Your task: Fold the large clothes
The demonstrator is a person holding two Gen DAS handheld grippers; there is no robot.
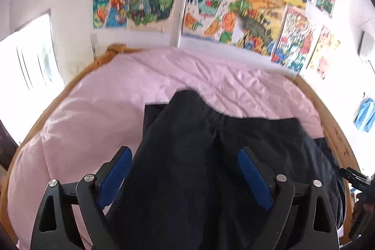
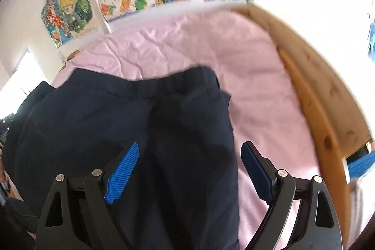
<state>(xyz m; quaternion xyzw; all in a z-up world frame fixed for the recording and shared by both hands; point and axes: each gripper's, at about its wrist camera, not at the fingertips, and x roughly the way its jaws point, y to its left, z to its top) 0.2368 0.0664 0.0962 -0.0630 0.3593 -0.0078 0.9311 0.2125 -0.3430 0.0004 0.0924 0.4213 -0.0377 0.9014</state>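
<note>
- Dark navy soft-fabric garment [image 1: 211,156] lies partly bunched on the bed's pink wrinkled quilt [image 1: 98,114], inside a wooden bed frame [image 2: 328,109].
- I see both the left gripper [image 1: 185,156] and the right gripper [image 2: 189,151] spread wide, holding nothing; ribbed blue fingers [image 2: 124,170] straddle cloth.
- Judgement: limp, light, drapes easily; I'd pinch edges or corners.

Daylight pours in from a window [image 1: 30,57] on my left, blown out to pure white in both my views. It lights the pink bedsheet [image 1: 98,109] evenly, with soft creases showing. The dark garment [image 1: 199,156] swallows the light, so its folds barely read. The wall drawings [image 1: 211,4] are smeared with motion blur. My fisheye bends the wooden bed frame [image 2: 323,95] into curves, and the corners fall black.
</note>
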